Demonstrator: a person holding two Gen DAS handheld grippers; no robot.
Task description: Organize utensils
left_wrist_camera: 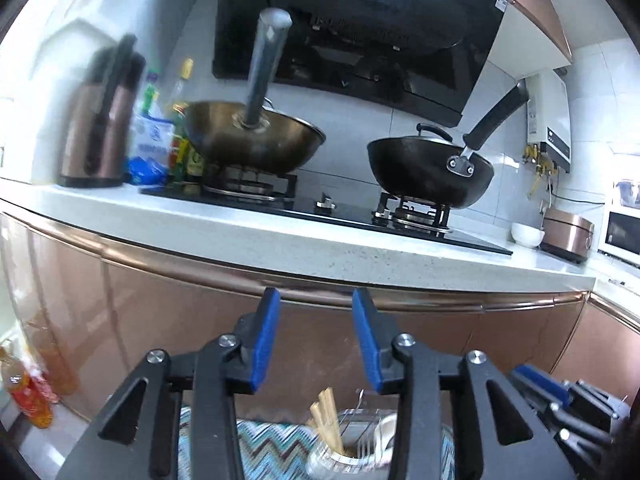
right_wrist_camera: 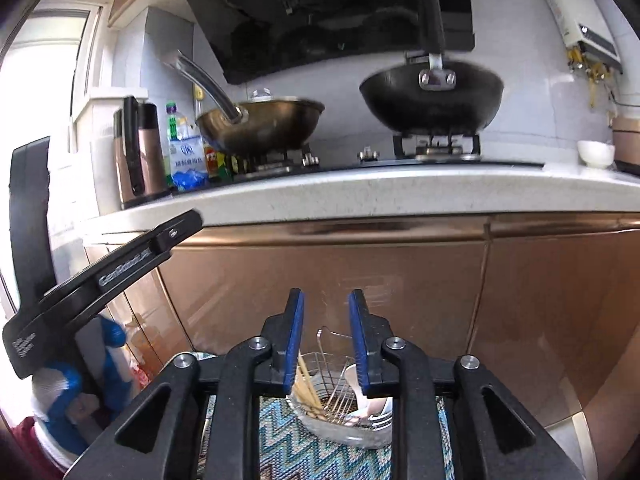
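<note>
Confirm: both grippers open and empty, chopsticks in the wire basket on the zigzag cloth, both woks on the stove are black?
Not quite. Only the right-hand wok is black; the left wok is bronze-coloured metal, clear in the right wrist view. The rest holds: left gripper and right gripper open, chopsticks in the basket.

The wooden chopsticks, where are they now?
The wooden chopsticks stand in the wire utensil rack, on its left side, low in both views on the zigzag cloth, beside a white spoon.

Left gripper (left_wrist_camera: pixel 316 340) and right gripper (right_wrist_camera: pixel 326 340), both level, side by side, blue-padded jaws parted and holding nothing
</note>
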